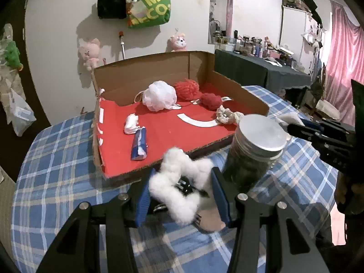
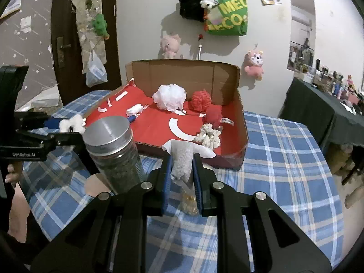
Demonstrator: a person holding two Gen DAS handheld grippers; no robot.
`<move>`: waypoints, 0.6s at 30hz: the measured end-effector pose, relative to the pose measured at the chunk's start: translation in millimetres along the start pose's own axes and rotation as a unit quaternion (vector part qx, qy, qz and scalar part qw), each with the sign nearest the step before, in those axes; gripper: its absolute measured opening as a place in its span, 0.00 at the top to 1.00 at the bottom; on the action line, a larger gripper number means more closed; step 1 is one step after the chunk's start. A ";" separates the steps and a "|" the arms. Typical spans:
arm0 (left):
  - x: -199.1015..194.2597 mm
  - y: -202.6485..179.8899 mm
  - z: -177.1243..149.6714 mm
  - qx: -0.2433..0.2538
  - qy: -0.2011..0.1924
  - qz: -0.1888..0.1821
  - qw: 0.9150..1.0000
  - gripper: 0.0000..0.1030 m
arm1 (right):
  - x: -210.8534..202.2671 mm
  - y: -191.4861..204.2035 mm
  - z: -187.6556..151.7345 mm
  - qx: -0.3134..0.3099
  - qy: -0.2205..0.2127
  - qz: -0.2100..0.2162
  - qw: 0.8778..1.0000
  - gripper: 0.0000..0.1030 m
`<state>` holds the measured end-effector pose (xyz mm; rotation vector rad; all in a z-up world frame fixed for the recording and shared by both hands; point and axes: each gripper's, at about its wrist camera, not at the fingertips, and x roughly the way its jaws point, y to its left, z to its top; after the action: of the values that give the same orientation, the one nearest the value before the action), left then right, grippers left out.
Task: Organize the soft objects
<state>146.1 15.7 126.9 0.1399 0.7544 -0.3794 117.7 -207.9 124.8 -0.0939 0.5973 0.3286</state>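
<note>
A: What's around, biggest first?

B: Plaid table [image 2: 284, 159], then the cardboard box [image 2: 243, 122] at twelve o'clock holding a white pouf [image 2: 169, 100] and red yarn [image 2: 200, 101].

A: Anything blocking?

B: A lidded jar [image 1: 254, 150] at one o'clock of the left gripper [image 1: 182, 186], whose fingers clamp a cotton wad [image 1: 179, 177]. The right gripper [image 2: 182, 177] pinches a mesh pouch [image 2: 182, 161] before the box.

Green bag [image 2: 227, 16] on wall reads "MEC" w/ partial "ECO" below, & left gripper [image 2: 75, 125] body has "GenRobot.AI" on its side; other print unreadable.
</note>
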 end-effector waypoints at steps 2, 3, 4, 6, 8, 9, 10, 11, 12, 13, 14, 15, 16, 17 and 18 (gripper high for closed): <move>3.8 1.7 5.4 0.002 0.006 -0.009 1.000 0.50 | 4.1 -1.5 3.9 -0.001 0.005 0.010 1.000 0.83; 5.6 2.6 7.7 0.003 0.008 -0.015 1.000 0.49 | 6.4 -2.4 6.0 0.000 0.008 0.018 1.000 0.83; 9.0 2.9 10.5 0.007 0.014 -0.021 1.000 0.50 | 9.2 -3.0 8.4 0.000 0.012 0.027 1.000 0.83; 14.9 2.7 15.6 0.012 0.026 -0.037 0.999 0.50 | 13.9 -3.4 12.9 -0.001 0.017 0.039 0.999 0.83; 20.0 3.3 19.5 0.016 0.036 -0.050 0.998 0.49 | 19.7 -4.6 18.2 0.000 0.026 0.060 0.998 0.83; 23.6 3.5 22.8 0.020 0.042 -0.056 0.997 0.49 | 23.4 -6.2 21.3 0.002 0.033 0.074 0.997 0.83; 26.9 4.1 26.1 0.023 0.048 -0.061 0.997 0.50 | 27.2 -8.0 24.7 0.004 0.040 0.088 0.995 0.83; 29.6 5.0 28.9 0.026 0.052 -0.066 0.996 0.49 | 30.3 -8.2 26.5 0.005 0.044 0.095 0.994 0.83; 31.9 5.4 31.2 0.029 0.056 -0.070 0.996 0.50 | 34.2 -9.5 29.6 0.006 0.051 0.106 0.993 0.83; 33.5 5.6 33.0 0.032 0.059 -0.071 0.995 0.50 | 37.9 -10.8 32.6 0.008 0.058 0.115 0.992 0.83; 35.8 6.2 35.3 0.036 0.061 -0.071 0.995 0.50 | 40.6 -11.1 34.5 0.008 0.063 0.121 0.991 0.83; 39.6 6.7 38.9 0.040 0.068 -0.073 0.994 0.50 | 45.0 -13.2 37.7 0.008 0.070 0.129 0.989 0.83; 41.7 7.3 40.7 0.042 0.071 -0.075 0.994 0.50 | 49.9 -14.8 41.2 0.010 0.078 0.139 0.987 0.83; 45.4 7.6 44.2 0.046 0.077 -0.079 0.993 0.50 | 53.1 -15.8 43.0 0.011 0.083 0.146 0.986 0.83; 48.5 7.8 46.9 0.050 0.082 -0.083 0.992 0.49 | 57.6 -17.6 45.6 0.014 0.090 0.155 0.984 0.83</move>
<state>211.4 -3.0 127.3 0.2050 0.9128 -0.5692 192.7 -200.3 129.7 -0.0037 0.7979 0.6178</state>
